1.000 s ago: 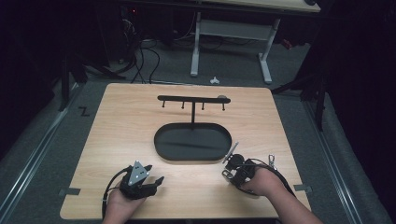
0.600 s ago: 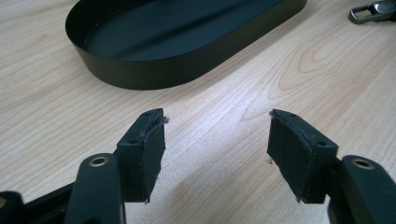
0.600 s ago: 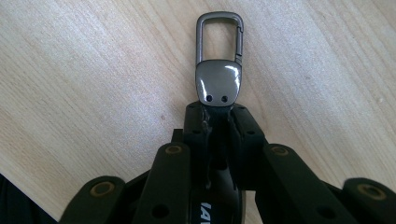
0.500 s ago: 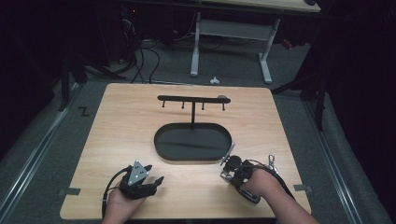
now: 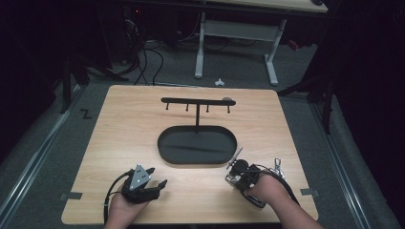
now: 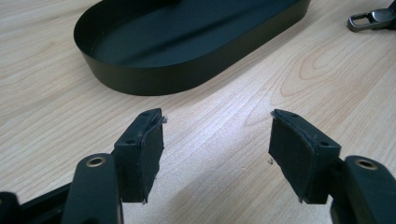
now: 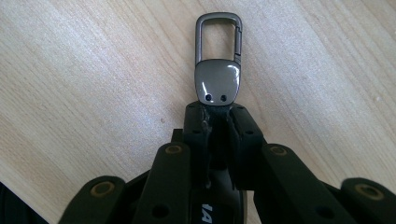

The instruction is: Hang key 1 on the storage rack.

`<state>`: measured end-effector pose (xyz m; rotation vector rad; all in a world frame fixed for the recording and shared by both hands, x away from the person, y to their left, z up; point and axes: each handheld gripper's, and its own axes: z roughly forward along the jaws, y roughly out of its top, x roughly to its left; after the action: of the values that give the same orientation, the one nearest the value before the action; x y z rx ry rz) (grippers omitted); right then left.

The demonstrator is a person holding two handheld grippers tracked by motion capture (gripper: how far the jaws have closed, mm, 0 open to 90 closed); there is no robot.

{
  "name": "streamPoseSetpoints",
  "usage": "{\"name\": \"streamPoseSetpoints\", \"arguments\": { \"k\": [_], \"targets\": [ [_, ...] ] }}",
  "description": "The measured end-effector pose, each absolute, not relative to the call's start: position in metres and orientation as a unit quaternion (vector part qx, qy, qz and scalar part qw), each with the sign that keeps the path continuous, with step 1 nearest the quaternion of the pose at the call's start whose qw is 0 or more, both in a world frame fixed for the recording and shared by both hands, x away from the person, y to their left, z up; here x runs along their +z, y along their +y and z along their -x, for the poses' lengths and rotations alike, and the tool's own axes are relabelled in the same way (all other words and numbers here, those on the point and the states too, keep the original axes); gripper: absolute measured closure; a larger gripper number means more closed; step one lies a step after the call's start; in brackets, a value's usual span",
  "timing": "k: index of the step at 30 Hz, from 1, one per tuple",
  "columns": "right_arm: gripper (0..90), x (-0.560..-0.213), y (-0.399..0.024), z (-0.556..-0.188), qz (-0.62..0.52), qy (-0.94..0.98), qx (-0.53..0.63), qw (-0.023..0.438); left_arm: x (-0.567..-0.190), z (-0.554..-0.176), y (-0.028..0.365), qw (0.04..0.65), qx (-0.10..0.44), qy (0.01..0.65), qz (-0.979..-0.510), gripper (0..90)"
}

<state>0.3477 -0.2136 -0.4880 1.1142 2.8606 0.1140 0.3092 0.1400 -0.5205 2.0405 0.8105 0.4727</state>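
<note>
A person sits at a light wooden table [image 5: 143,119] with a pair of black tongs in each hand. In the middle of the table stands a black oval tray [image 5: 197,145] with a thin post rising from it and a crossbar [image 5: 197,101] carrying 4 small hooks.

The right tongs [image 7: 215,112] are pressed together on the strap end of a key clip [image 7: 218,60]. Its jaws have just been closing, and the pads now pinch the dark strap just behind the shiny grey metal plate. The open metal loop pointing away from the hand lies low over the wood, near the tray's right end (in the high view the clip [image 5: 235,160] pokes out ahead of the right hand).

The left tongs [image 6: 215,154] rest near the front left of the table, spread wide with nothing between them, pointing toward the tray.

Likely risks from here: the grip sits on a narrow, soft strap, so the clip could twist or droop once lifted, leaving the loop turned the wrong way for a hook. The pinch is close to the pad tips, so a quick swing could let the strap slide out. The hooks are small, and a misjudged approach could knock the crossbar and tip the stand.
</note>
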Motion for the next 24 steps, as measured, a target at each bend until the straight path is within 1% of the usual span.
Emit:
{"name": "streamPoseSetpoints", "arguments": {
  "k": [6,17,24],
  "targets": [
    [80.3,-0.484,-0.213,-0.345,-0.361,0.931,0.039,0.038,-0.521,-0.309,0.14,0.436,0.195,0.323,-0.817,35.5],
    [80.3,-0.449,-0.226,-0.339,-0.386,0.918,0.08,0.042,-0.522,-0.308,0.138,0.432,0.196,0.317,-0.821,35.4],
    [80.3,-0.426,-0.229,-0.339,-0.388,0.913,0.108,0.059,-0.523,-0.307,0.138,0.433,0.195,0.317,-0.821,35.3]
  ]
}}
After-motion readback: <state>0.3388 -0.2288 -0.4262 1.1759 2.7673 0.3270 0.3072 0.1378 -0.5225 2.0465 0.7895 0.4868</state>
